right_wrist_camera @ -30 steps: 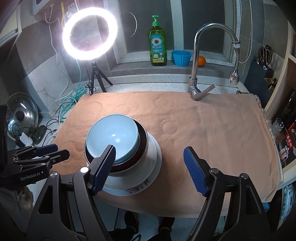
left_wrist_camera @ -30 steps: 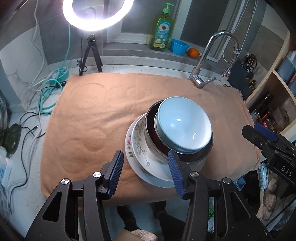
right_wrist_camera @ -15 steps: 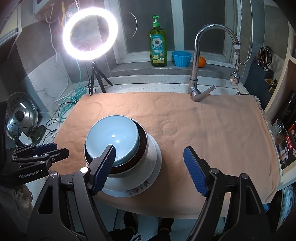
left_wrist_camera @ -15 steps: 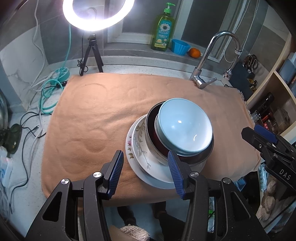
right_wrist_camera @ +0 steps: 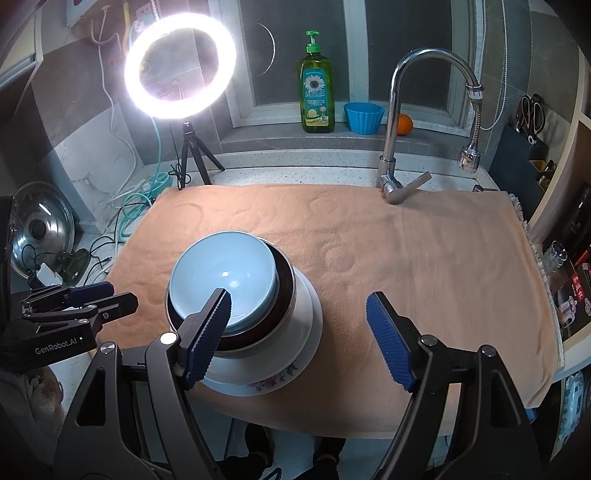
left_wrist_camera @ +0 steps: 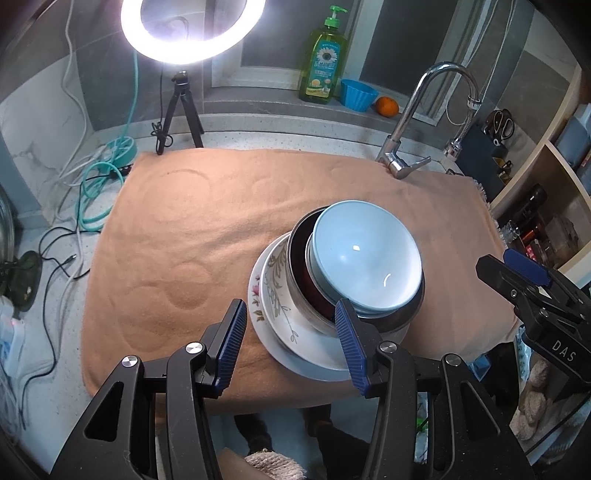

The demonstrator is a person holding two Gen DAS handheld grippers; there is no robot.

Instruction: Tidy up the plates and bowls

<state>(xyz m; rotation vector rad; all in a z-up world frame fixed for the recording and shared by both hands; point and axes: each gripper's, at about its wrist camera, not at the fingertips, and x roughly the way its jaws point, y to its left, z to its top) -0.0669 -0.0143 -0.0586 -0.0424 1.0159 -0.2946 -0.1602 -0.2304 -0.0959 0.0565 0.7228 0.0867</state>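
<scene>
Orange towel [left_wrist_camera: 229, 236] spread over the counter, ringed with faint round dents. Toward its near edge, one stack: pale blue bowl [left_wrist_camera: 365, 258] nested in a dark bowl with a metal rim [left_wrist_camera: 300, 258], that in a white bowl with a leaf pattern [left_wrist_camera: 275, 284], all on a flowered plate [left_wrist_camera: 258, 299].

From the left wrist view: ring light [left_wrist_camera: 192, 33] at 11 o'clock, green soap bottle [left_wrist_camera: 324, 62], blue cup [left_wrist_camera: 356, 94] and orange [left_wrist_camera: 387, 106] on the sill at 1 o'clock, tap [left_wrist_camera: 417, 122] beyond the towel. Left gripper [left_wrist_camera: 291, 339] empty, fingers moderately apart, poised above the stack's near left edge without touching. Right gripper seen side-on at 3 o'clock, its gap unreadable there. Leaf pattern and dark bowl's inner wall shown only here.

From the right wrist view: pot lid [right_wrist_camera: 37, 229] at 9 o'clock, seen whole only here. Stack at 7 o'clock, its outer side shown, blue bowl's near rim hidden behind one finger [right_wrist_camera: 207, 332]. Right gripper [right_wrist_camera: 301, 336] empty, fingers wide, the gap over bare towel just right of the stack. Shelf items at 3 o'clock cut off and hard to make out. Dark shoes under the counter edge, blurred.
</scene>
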